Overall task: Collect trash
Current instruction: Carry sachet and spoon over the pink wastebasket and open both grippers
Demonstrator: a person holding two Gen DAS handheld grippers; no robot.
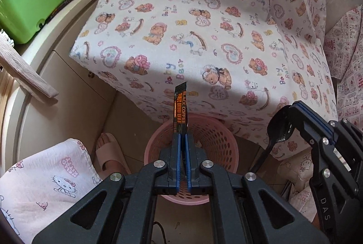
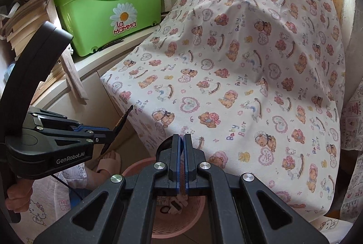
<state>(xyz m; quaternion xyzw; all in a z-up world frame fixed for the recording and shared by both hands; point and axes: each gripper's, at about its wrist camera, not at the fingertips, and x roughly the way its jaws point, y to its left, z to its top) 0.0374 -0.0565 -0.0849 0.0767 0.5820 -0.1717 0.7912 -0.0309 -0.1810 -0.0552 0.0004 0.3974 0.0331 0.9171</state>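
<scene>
Perforated pink plastic basket, printed cotton cloth

I see bear-print cloth draped over table, hanging down front edge. Green tub with daisy sticker on white shelf to left. Stack of books beside tub; wooden slat leaning near them. Foot in pink slipper on floor. Second printed cloth at far right.
</scene>
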